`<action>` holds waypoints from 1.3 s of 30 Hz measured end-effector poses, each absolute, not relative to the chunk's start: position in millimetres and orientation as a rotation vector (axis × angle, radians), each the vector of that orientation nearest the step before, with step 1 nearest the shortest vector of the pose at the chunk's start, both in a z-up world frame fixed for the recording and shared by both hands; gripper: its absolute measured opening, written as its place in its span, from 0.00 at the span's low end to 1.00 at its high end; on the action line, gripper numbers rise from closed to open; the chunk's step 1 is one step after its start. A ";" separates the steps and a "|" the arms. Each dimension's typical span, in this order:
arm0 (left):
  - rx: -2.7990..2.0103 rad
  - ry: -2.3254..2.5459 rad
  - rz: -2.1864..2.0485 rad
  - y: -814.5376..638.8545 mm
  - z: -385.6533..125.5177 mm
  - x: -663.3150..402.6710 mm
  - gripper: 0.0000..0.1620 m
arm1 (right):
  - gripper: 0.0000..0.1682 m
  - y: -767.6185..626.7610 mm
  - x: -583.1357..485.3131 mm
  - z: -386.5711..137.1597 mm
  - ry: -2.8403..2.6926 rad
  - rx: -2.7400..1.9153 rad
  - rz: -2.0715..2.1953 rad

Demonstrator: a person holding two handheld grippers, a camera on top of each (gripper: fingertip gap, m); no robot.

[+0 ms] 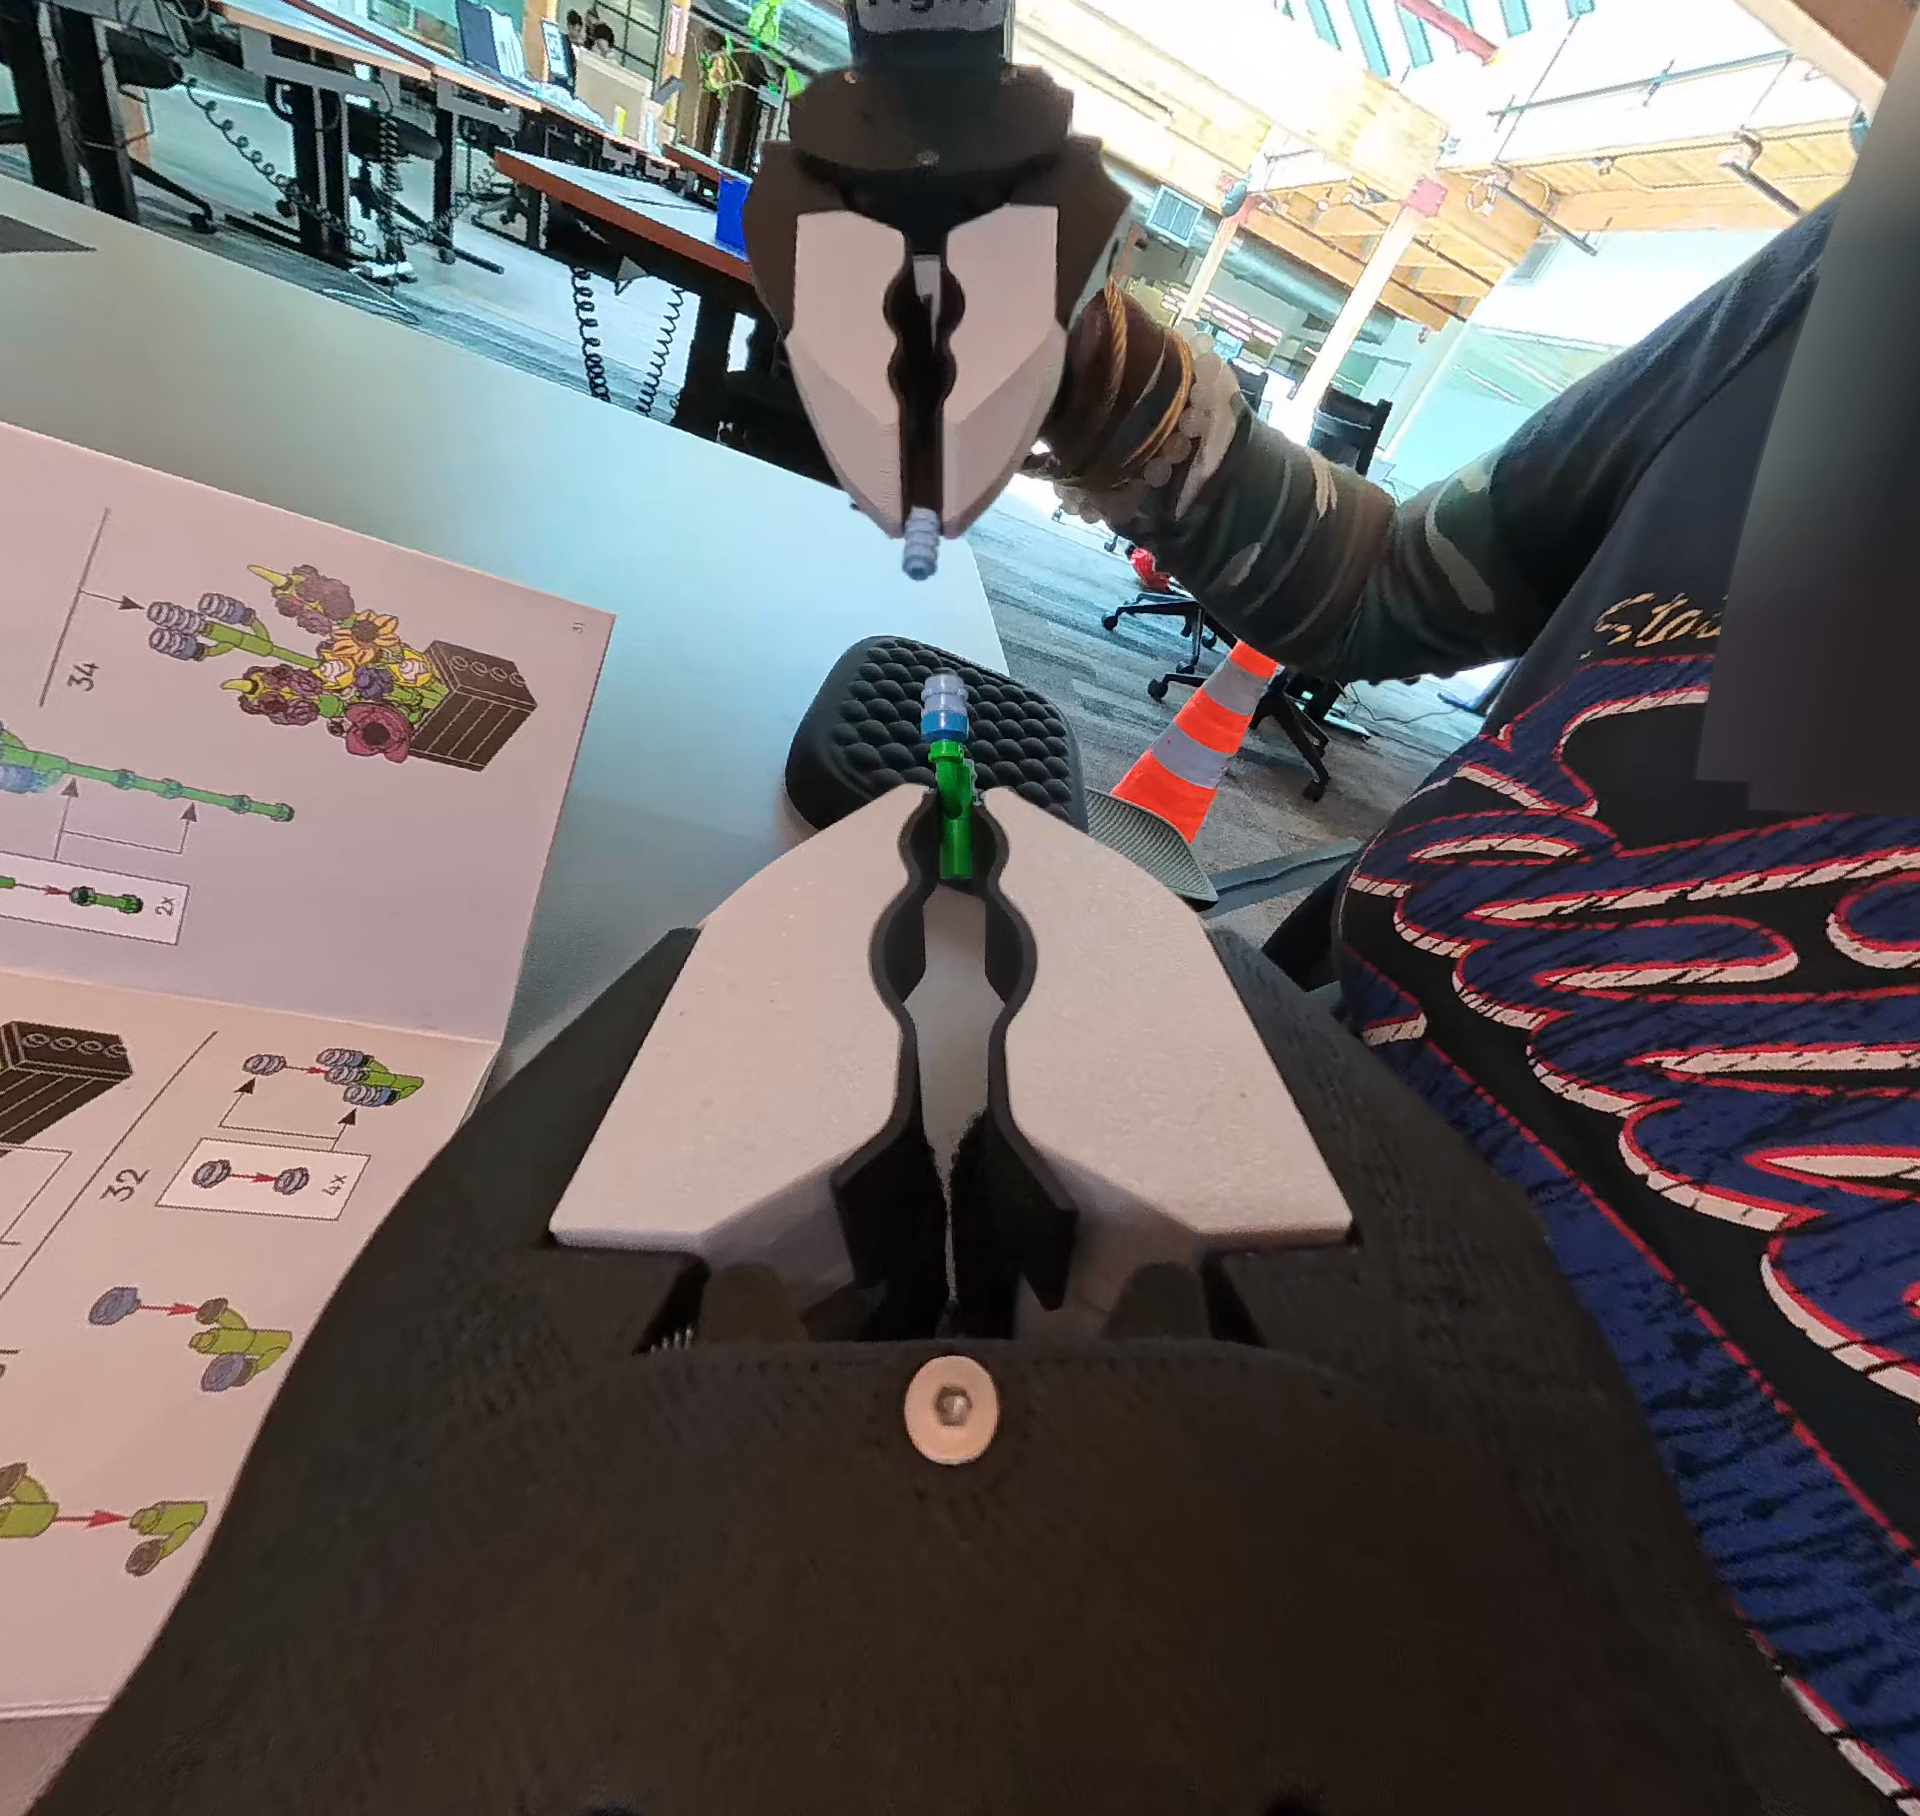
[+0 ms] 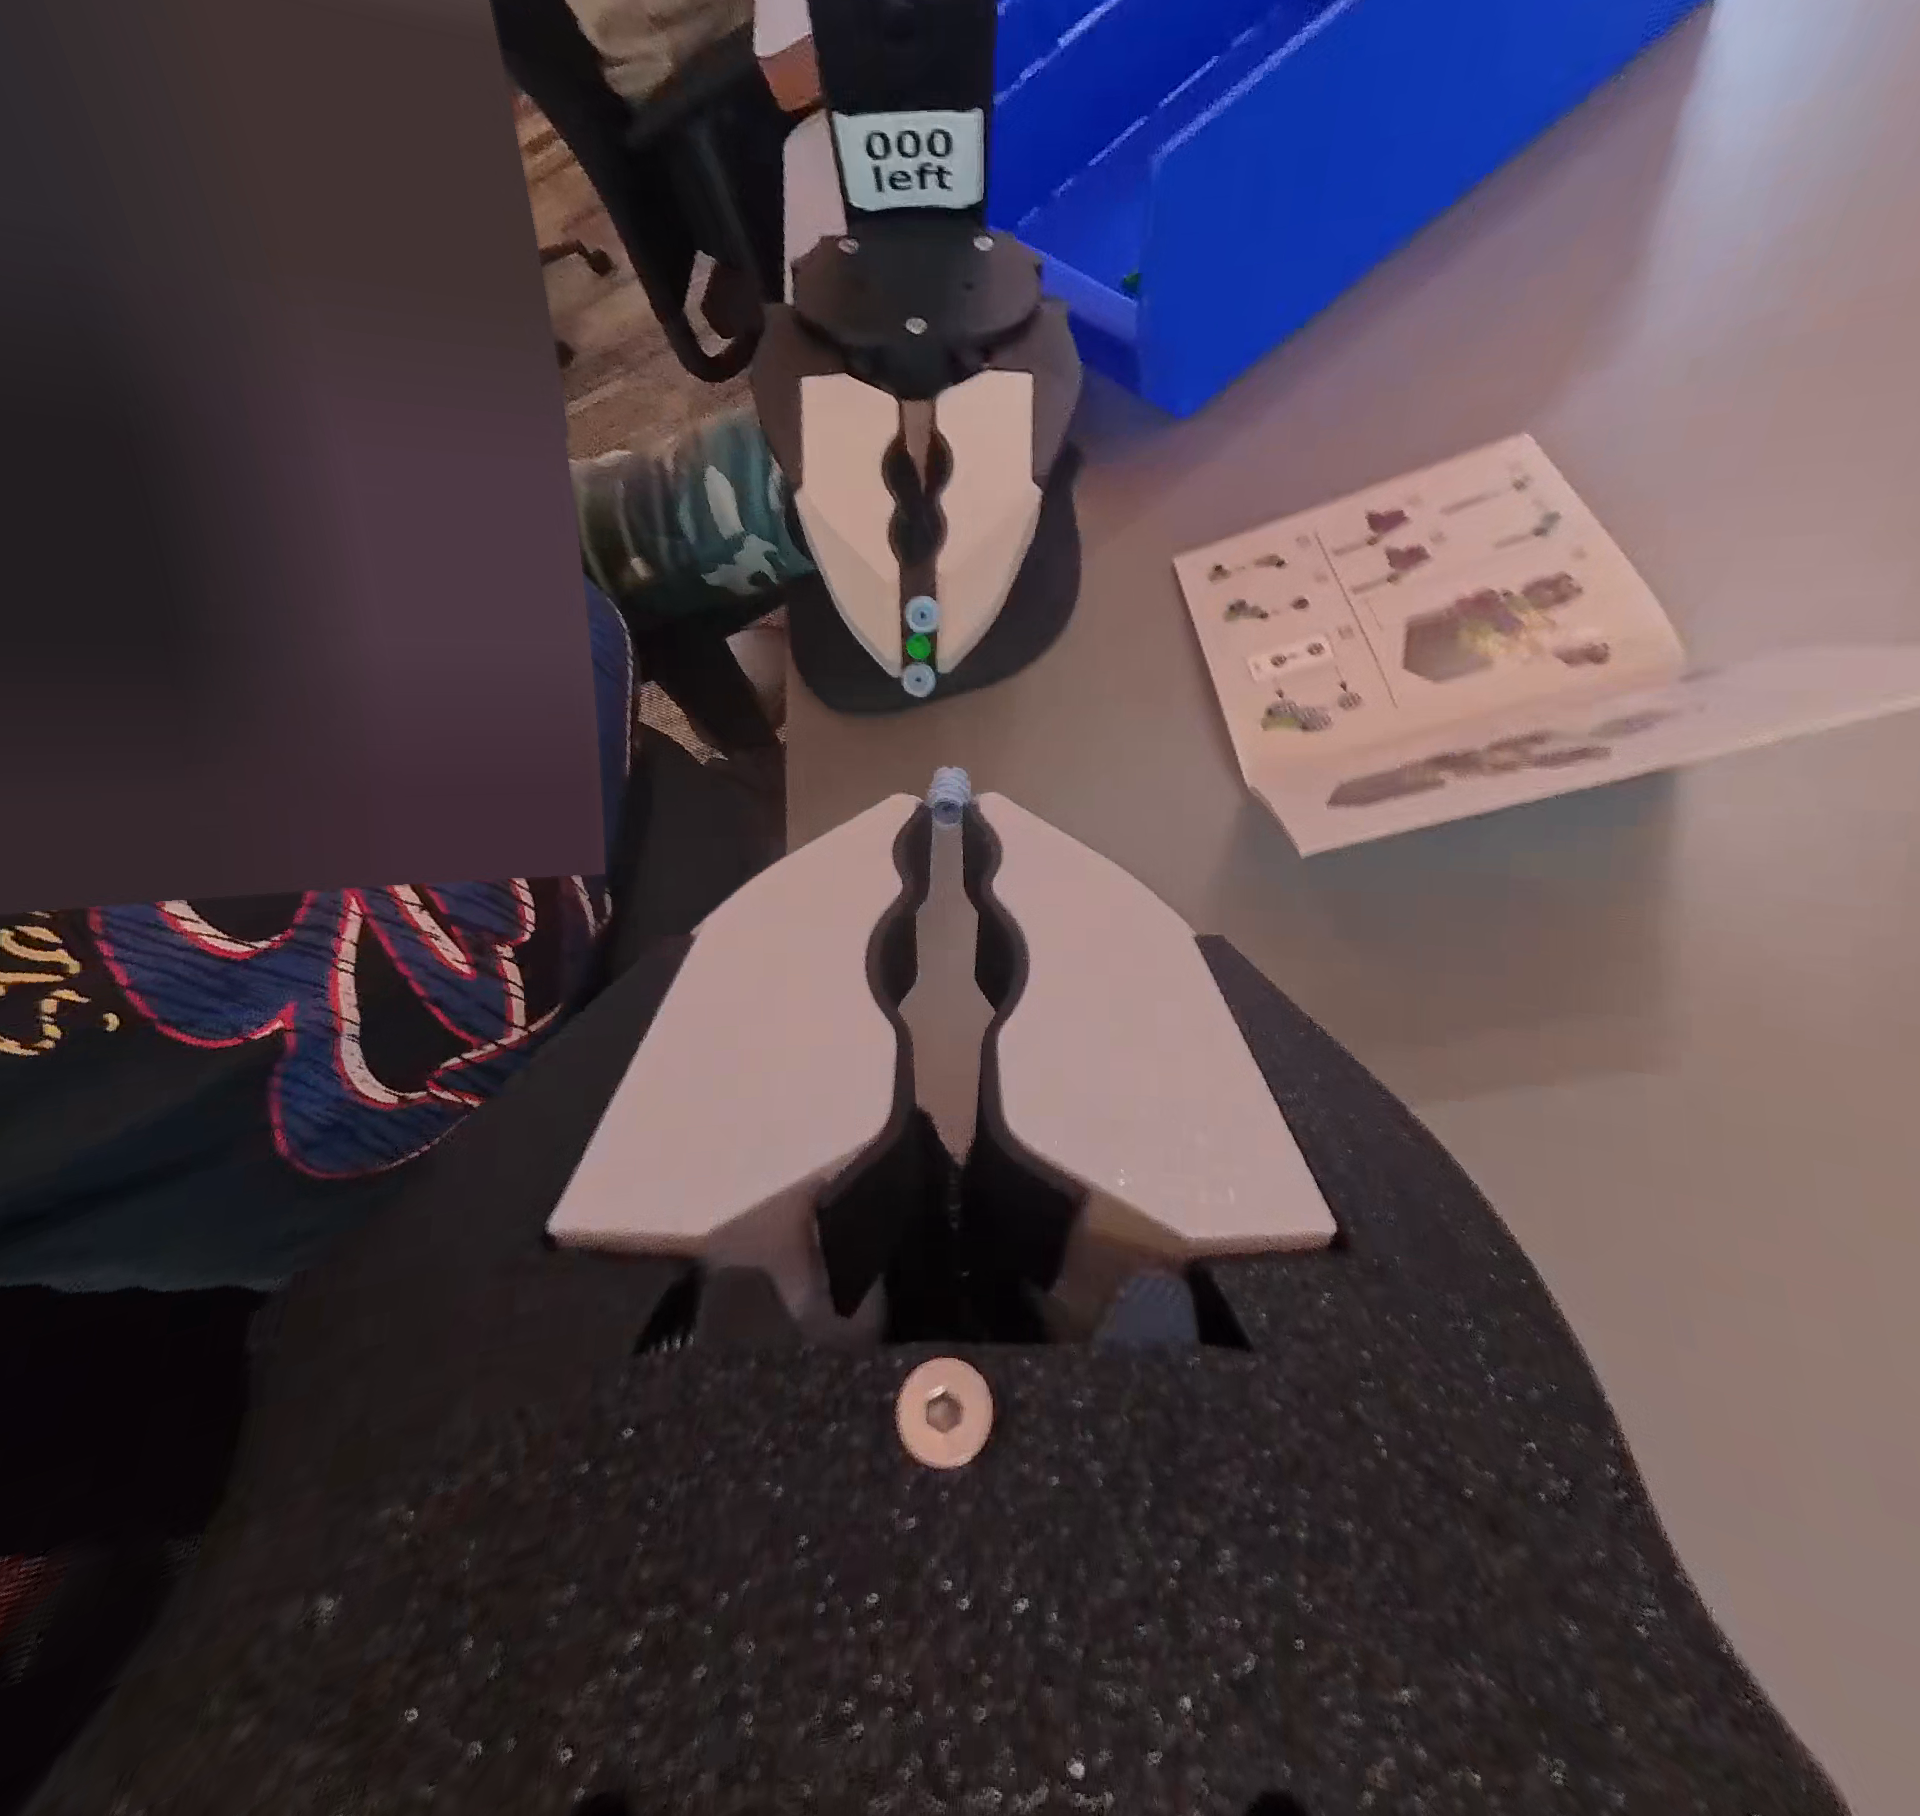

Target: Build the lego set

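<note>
Over the tabletop edge: I have both grippers raised and pointed tip to tip, a short gap between the pieces they carry.
Left gripper (image 1: 951, 857): clamped on a green stem piece (image 1: 951, 821), which sticks out past the tips; from the right wrist view I see it end-on with pale blue round studs (image 2: 921, 615) beside the green.
Right gripper (image 2: 948, 810): pinched shut on a small stack of pale blue round pieces (image 2: 948, 792), only the tip of the stack showing.
Task's thing, where: the stem sub-assembly is in the air between me and the tabletop (image 2: 1455, 1091), not resting on anything.
Done so far: I judge the stem already has some blue studs fitted; a blue cap (image 1: 943, 708) sits on its far end.
Left to do: the stack in the right gripper is not yet joined, and I see no finished bouquet anywhere, so most of the build seems to remain.
Count, grippers: two.
Count, held pieces: one green stem assembly, one blue stack.
Count, instruction booklet (image 2: 1444, 644): one, lying open on the tabletop.
Count, blue bins (image 2: 1247, 312): at least one; several dividers show, exact number I cannot tell.
Count, loose bricks on the tabletop: none that I can make out.
</note>
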State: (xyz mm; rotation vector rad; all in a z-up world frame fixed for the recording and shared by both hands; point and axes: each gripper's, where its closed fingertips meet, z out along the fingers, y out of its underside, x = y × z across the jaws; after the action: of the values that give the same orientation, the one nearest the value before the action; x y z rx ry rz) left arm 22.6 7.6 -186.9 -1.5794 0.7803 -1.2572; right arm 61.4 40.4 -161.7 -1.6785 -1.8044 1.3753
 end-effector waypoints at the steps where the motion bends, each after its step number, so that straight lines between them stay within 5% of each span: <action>1: -1.576 0.772 -1.259 8.1 -186.3 21.8 0.03 | 0.03 39.1 58.0 -160.9 -1.816 -1.671 1.372; 39: -1.542 0.738 -1.388 3.4 -180.0 17.3 0.03 | 0.03 12.1 17.8 -169.1 -1.961 -1.663 1.382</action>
State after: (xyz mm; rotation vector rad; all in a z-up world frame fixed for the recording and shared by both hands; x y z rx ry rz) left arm 17.3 3.4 -180.0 -1.5417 0.7382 -1.3884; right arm 17.8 12.1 -169.1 -1.6635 -1.9606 1.3822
